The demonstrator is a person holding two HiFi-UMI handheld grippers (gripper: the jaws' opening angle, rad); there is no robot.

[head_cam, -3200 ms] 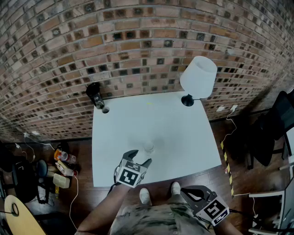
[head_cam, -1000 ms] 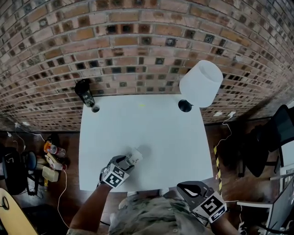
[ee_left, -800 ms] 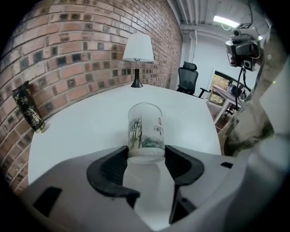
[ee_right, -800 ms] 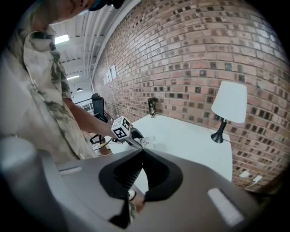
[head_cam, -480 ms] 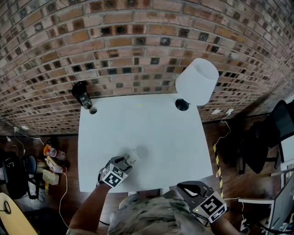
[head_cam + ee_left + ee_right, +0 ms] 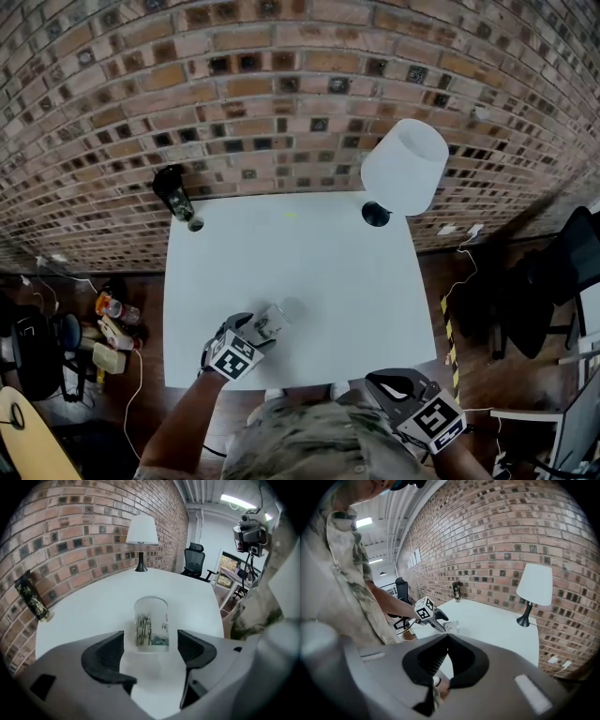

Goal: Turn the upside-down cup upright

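A frosted glass cup (image 6: 151, 624) with a bamboo print stands on the white table (image 6: 328, 272), mouth up, near the front left edge. My left gripper (image 6: 151, 641) has its jaws opening, one on each side of the cup's base, and the pads are clear of the glass. From the head view, the cup (image 6: 272, 322) sits just beyond the left gripper (image 6: 255, 333). My right gripper (image 6: 398, 386) hangs shut and empty off the table's front edge, close to the person's body. In the right gripper view, the right gripper (image 6: 446, 637) has its jaws together, with the cup (image 6: 452, 628) far ahead.
A white-shaded lamp (image 6: 405, 167) stands at the table's back right corner. A dark patterned canister (image 6: 172, 190) and a small round lid (image 6: 195, 224) sit at the back left. A brick wall runs behind. A black office chair (image 6: 562, 272) stands right; clutter lies on the floor left.
The left gripper was shut on the tilted cup; its jaws have spread and the cup now stands free on the table. The right gripper has not moved.
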